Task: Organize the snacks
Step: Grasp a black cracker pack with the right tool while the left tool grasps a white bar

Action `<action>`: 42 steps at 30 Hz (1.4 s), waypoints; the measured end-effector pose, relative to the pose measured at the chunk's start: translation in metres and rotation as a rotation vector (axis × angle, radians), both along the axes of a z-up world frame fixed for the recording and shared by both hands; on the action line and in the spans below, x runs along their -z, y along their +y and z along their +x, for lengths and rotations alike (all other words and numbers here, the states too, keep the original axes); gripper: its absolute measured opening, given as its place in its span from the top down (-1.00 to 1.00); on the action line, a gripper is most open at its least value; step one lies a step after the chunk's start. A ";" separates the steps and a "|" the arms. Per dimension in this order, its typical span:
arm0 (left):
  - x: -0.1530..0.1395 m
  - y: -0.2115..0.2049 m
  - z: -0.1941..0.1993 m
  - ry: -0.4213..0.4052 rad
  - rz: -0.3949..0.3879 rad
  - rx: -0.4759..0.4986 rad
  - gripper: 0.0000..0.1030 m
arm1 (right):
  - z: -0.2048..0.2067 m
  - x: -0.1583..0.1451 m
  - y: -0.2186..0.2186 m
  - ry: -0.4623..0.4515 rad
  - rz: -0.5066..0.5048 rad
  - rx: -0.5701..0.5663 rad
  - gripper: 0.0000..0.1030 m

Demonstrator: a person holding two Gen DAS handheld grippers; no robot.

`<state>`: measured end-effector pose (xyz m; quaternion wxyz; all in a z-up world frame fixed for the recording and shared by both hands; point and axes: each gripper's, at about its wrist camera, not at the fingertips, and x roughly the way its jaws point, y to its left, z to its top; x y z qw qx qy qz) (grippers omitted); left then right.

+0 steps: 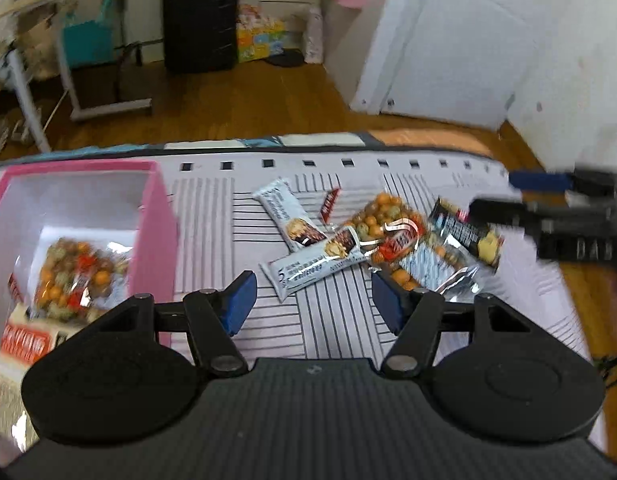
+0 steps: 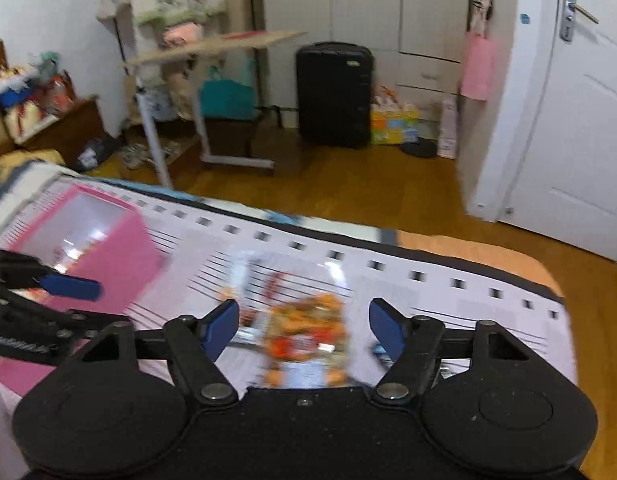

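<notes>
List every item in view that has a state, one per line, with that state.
Pink box: open on top, a bag of mixed nuts already inside.
Bag in the box: lying flat, sealed.
Snack bars: loose on the bedcover, overlapping, wrapped.
Nut bag: lying in the pile, outside the box.
Left tongs: open, empty.
Right tongs: open above the nut bag, not gripping.
Door: closed.
</notes>
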<state>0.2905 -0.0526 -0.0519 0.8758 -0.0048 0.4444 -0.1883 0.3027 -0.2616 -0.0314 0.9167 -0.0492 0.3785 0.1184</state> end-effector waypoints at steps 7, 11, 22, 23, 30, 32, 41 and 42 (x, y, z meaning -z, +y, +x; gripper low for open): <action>0.033 -0.042 0.012 -0.055 0.131 0.099 -0.19 | 0.024 0.048 -0.067 0.058 -0.031 0.019 -0.36; 0.055 -0.057 0.033 -0.026 0.145 0.110 -0.19 | 0.029 0.070 -0.087 0.070 -0.033 -0.004 -0.37; 0.101 -0.079 0.045 -0.094 0.332 0.141 -0.24 | 0.047 0.101 -0.091 0.086 -0.099 -0.123 -0.37; 0.103 -0.081 0.045 -0.109 0.341 0.151 -0.25 | 0.049 0.105 -0.092 0.099 -0.104 -0.128 -0.37; 0.108 -0.075 0.053 -0.156 0.321 0.140 -0.18 | 0.055 0.121 -0.104 0.107 -0.020 -0.012 -0.45; 0.107 -0.074 0.052 -0.154 0.321 0.126 0.08 | 0.051 0.122 -0.103 0.100 -0.008 0.039 -0.33; 0.085 -0.037 0.051 0.002 0.103 0.014 0.41 | 0.016 0.114 -0.087 0.158 -0.027 0.392 -0.26; 0.085 -0.034 0.051 0.021 0.084 0.007 0.41 | 0.010 0.113 -0.087 0.162 -0.015 0.425 -0.25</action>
